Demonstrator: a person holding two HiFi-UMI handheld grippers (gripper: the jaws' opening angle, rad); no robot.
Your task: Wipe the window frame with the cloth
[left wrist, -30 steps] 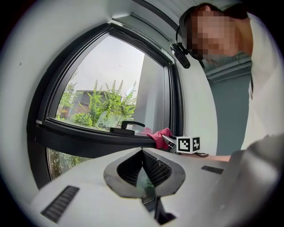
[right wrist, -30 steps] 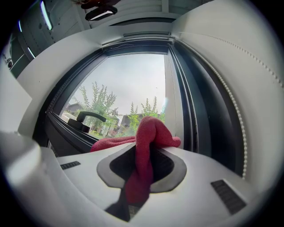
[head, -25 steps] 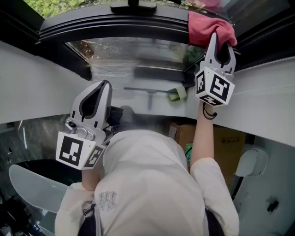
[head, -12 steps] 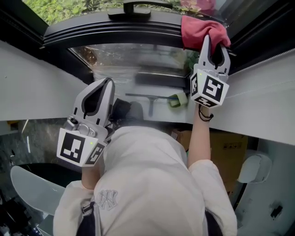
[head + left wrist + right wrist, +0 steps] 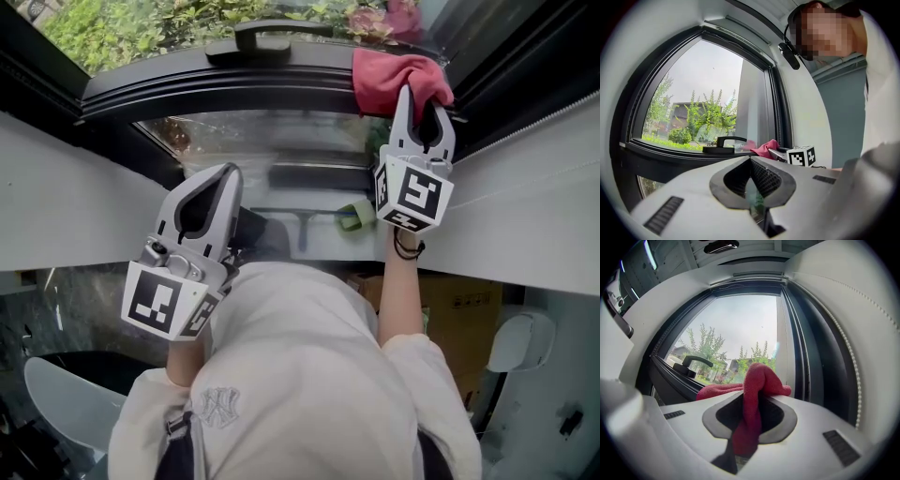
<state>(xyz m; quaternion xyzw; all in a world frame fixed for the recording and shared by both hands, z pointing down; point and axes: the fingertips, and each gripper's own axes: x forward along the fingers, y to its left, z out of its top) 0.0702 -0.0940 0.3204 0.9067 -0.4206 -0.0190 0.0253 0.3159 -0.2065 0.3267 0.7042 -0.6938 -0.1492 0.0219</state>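
The soft, light red cloth point(image 5: 386, 69), limp and so best held by its bunched middle, lies on the right end of the dark window frame point(image 5: 187, 86), clenched in the jaws of the right gripper point(image 5: 417, 92), while the left gripper point(image 5: 223, 174) has its jaws closed on nothing.

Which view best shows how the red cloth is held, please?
Right gripper view: the red cloth sits pinched in the right gripper. Head view shows it bunched on the window frame; left gripper view, a distant scrap.
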